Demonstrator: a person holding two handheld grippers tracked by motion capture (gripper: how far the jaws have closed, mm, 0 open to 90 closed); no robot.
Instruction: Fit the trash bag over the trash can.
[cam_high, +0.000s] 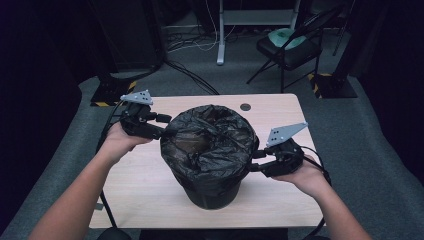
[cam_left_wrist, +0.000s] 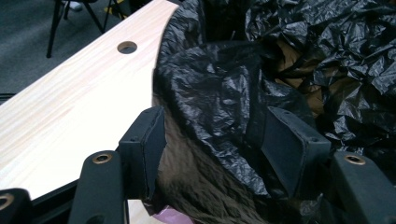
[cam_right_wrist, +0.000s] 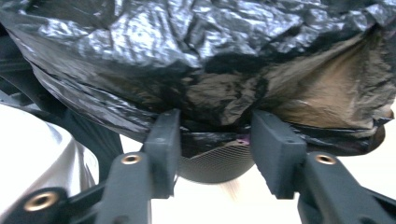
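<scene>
Bin (cam_high: 212, 192) w/ black bag (cam_high: 207, 142) sits mid-table (cam_high: 145, 185). Left gripper (cam_high: 159, 131) at bag's left rim, jaws wide apart, bag film between them, not clamped. Right gripper (cam_high: 256, 162) at right rim, jaws also apart around bag edge.

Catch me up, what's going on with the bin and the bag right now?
A person works a black bin bag over the rim of a round bin on the table. The left gripper and the right gripper sit at opposite sides of the rim, jaws open around the bag's folded edge, not clamped.
</scene>
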